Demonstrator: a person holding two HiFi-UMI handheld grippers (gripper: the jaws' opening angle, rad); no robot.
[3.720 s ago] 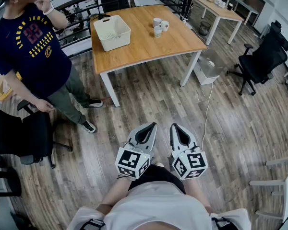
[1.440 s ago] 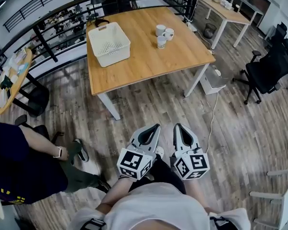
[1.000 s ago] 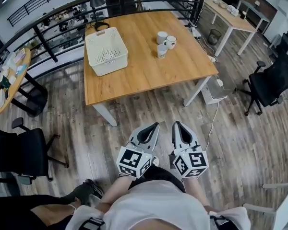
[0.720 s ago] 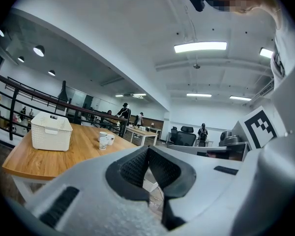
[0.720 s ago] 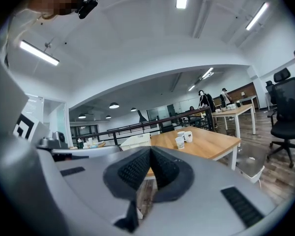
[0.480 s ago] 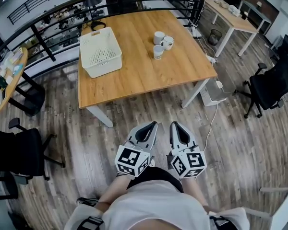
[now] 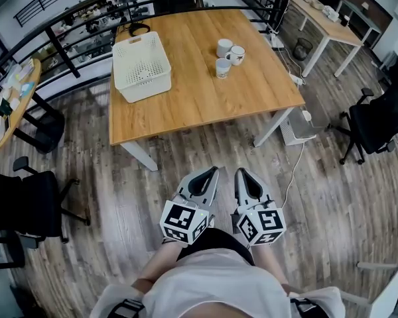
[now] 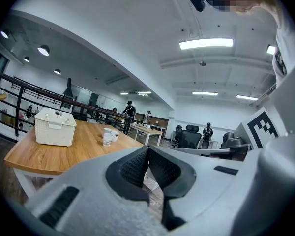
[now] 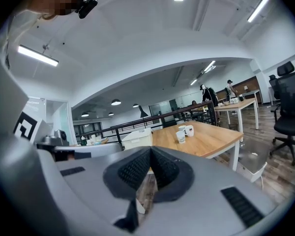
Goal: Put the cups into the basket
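Three white cups (image 7: 227,55) stand close together near the far right of the wooden table (image 7: 192,101). A white perforated basket (image 7: 141,66) sits on the table's far left part. Both grippers are held low over the floor, well short of the table. My left gripper (image 7: 212,171) and right gripper (image 7: 239,171) lie side by side, each shut with nothing in it. In the left gripper view the basket (image 8: 55,127) and cups (image 8: 107,135) lie far beyond the closed tip (image 8: 148,149). The right gripper view shows the cups (image 9: 183,131) and basket (image 9: 135,137) past its tip (image 9: 151,150).
A black railing (image 7: 73,18) runs behind the table. Black office chairs stand at the left (image 7: 26,204) and right (image 7: 385,114). A cable (image 7: 293,171) trails over the wooden floor from a white box (image 7: 295,128) by the table's right leg. Another table (image 7: 325,25) stands farther right.
The table has come nearer in the head view. The person who stood at the left is out of view now. Both grippers stay shut, side by side.
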